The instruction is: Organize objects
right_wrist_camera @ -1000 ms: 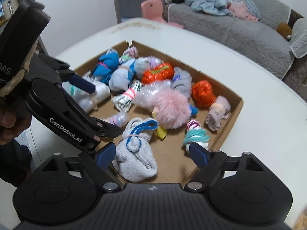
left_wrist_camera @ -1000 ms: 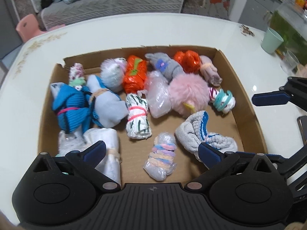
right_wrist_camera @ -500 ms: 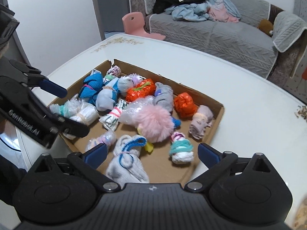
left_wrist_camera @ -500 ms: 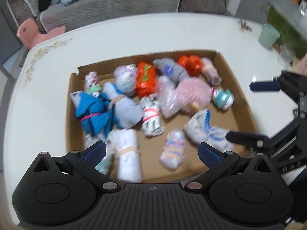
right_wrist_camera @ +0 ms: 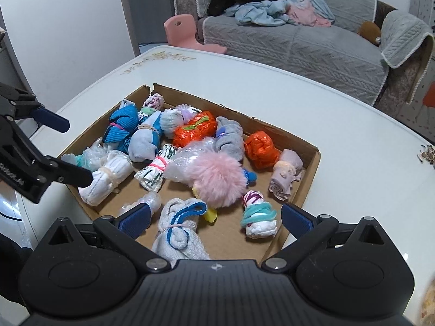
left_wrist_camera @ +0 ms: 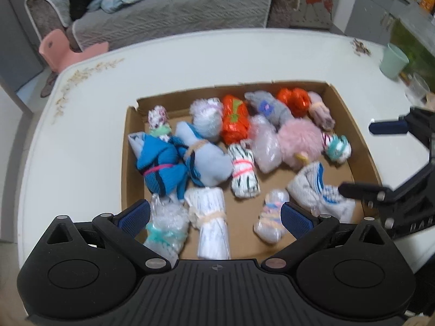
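A grey sofa [right_wrist_camera: 312,43] with clothes [right_wrist_camera: 261,11] stands at 12 o'clock. A pink chair [right_wrist_camera: 187,34] stands at 11 o'clock, beside a white wall [right_wrist_camera: 62,21].

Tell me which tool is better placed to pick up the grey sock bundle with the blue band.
The right tool, probably. Its open fingers already hover on either side of the grey sock bundle. The left tool hovers over the white roll at the cardboard tray's other side.

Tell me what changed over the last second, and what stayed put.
The right tongs opened wide above the grey sock bundle, which lies loose in the cardboard tray. The left tongs drew up and back, open and empty, so more of the white table shows. The pink pompom and the other bundles stayed where they were.
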Action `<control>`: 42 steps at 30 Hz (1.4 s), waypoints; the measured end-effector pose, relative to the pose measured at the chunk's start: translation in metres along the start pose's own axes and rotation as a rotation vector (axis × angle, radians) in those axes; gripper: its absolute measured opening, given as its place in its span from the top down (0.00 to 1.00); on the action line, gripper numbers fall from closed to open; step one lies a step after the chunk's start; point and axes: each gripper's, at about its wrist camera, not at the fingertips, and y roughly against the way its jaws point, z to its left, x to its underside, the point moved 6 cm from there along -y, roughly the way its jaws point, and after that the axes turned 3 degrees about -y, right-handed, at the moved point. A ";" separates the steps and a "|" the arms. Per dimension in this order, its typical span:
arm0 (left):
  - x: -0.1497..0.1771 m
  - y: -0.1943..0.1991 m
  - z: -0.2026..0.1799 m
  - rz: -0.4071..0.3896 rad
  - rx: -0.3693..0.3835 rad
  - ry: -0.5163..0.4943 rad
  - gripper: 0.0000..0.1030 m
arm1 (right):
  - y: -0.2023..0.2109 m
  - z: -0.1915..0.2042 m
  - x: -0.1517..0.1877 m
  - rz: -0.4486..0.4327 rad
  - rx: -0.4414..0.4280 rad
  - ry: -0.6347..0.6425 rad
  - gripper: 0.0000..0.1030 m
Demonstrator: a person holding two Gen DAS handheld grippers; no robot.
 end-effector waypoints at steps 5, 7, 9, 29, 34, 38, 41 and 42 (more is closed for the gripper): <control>-0.006 -0.001 -0.003 -0.030 -0.005 -0.033 0.01 | -0.002 0.004 -0.001 -0.006 -0.008 0.014 0.01; -0.006 -0.003 -0.004 -0.023 -0.015 -0.048 0.01 | -0.003 0.006 -0.001 -0.006 -0.007 0.022 0.01; -0.006 -0.003 -0.004 -0.032 -0.007 -0.047 0.01 | -0.003 0.006 -0.001 -0.008 -0.001 0.032 0.01; -0.013 0.004 -0.003 -0.104 0.020 -0.078 0.01 | -0.005 0.012 -0.010 -0.070 0.036 0.057 0.01; -0.014 0.005 -0.003 -0.112 0.028 -0.087 0.01 | -0.006 0.012 -0.008 -0.064 0.034 0.062 0.01; -0.015 0.009 -0.004 -0.142 0.037 -0.116 0.01 | -0.006 0.014 -0.007 -0.064 0.034 0.066 0.01; -0.018 0.016 -0.002 -0.195 0.028 -0.126 0.01 | -0.005 0.013 -0.007 -0.066 0.035 0.062 0.01; -0.019 0.018 -0.001 -0.208 0.022 -0.133 0.01 | -0.005 0.012 -0.007 -0.067 0.036 0.061 0.01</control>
